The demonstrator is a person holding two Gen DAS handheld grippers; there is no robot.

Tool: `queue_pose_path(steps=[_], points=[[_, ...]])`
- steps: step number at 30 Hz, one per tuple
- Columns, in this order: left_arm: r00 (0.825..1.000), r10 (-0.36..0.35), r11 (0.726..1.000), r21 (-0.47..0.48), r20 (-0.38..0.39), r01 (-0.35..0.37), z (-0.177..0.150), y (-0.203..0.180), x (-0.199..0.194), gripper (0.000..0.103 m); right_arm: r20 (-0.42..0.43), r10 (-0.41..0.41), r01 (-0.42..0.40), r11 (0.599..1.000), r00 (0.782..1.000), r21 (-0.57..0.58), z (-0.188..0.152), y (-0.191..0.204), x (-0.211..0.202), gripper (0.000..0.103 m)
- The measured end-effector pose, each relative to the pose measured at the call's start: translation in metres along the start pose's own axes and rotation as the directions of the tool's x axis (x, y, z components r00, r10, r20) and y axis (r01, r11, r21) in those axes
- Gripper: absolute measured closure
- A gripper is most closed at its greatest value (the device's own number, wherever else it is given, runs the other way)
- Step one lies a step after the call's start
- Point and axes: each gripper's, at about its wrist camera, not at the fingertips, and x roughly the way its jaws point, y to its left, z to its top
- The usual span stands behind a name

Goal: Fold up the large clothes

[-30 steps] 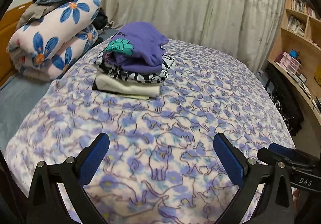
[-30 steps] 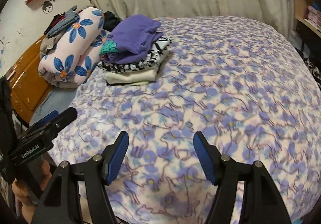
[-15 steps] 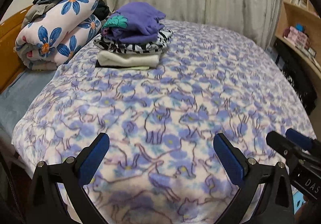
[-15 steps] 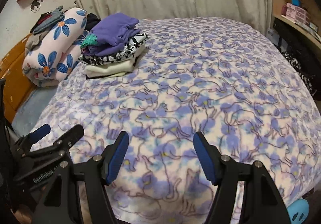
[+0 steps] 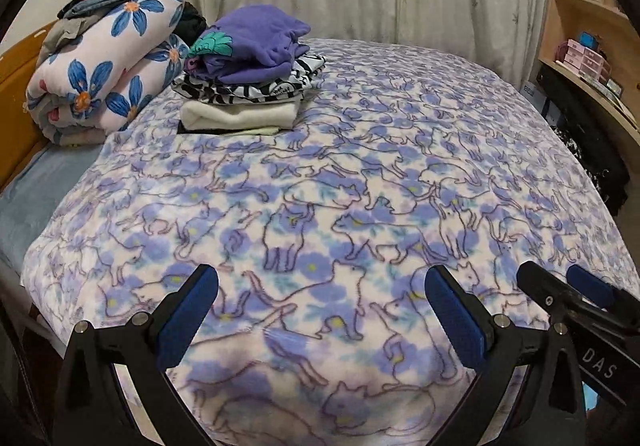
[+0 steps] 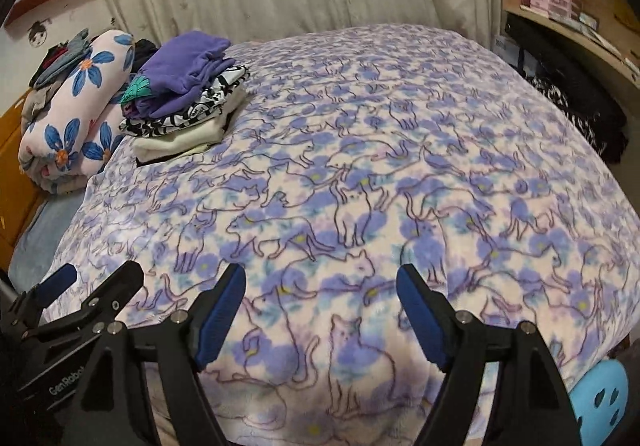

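Cat-print blanket (image 5: pixel 360 186) spread flat — both hand-held grippers (image 5: pixel 320 310) (image 6: pixel 320 306) agape, empty.

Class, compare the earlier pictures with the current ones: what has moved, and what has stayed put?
Both grippers came down nearer the cat-print blanket's near edge; the right gripper's jaws have just been opening, nothing between them. The left gripper stays open and empty. The stack of folded clothes is unmoved.

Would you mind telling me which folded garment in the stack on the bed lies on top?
The purple garment with a teal patch; the black-and-white one and cream one lie beneath it.
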Motion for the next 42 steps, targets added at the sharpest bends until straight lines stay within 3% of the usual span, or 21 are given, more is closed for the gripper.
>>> queue_pose_path(steps=[42], points=[[0.997,0.003,1.0,-0.02,-0.079,-0.004,-0.006,0.0,0.021,0.001,0.006,-0.037,0.037,0.999,0.999,-0.012,-0.001,-0.009,0.009,0.025]])
